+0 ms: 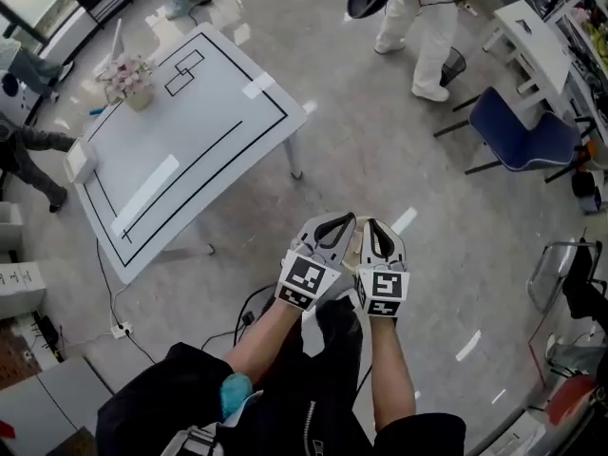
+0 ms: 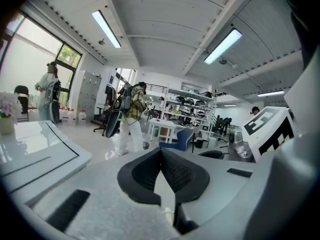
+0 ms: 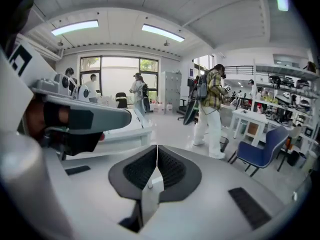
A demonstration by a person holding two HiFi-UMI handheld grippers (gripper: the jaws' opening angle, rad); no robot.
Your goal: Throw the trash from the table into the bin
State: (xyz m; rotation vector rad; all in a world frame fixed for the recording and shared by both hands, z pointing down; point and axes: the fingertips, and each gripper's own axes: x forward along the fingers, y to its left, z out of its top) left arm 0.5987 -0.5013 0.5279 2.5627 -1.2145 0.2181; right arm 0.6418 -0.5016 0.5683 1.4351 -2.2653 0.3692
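Note:
My left gripper (image 1: 332, 220) and right gripper (image 1: 376, 226) are held side by side, raised in front of me over the grey floor, away from the white table (image 1: 218, 150). In the left gripper view the left gripper (image 2: 161, 150) is shut, its pads meeting with nothing between them. The right gripper (image 3: 157, 147) is shut and empty too. A pale tan patch (image 1: 353, 243) shows between the two grippers; I cannot tell what it is. A small black mesh bin (image 1: 454, 65) stands on the floor beside a walking person (image 1: 423, 27).
On the table are a flower pot (image 1: 133, 79), a white box (image 1: 81, 160) and tape strips. A blue chair (image 1: 518, 131) and a white desk (image 1: 532, 36) stand at the right. Cables (image 1: 237, 321) lie on the floor near my feet. Another person (image 1: 28, 150) is at the left edge.

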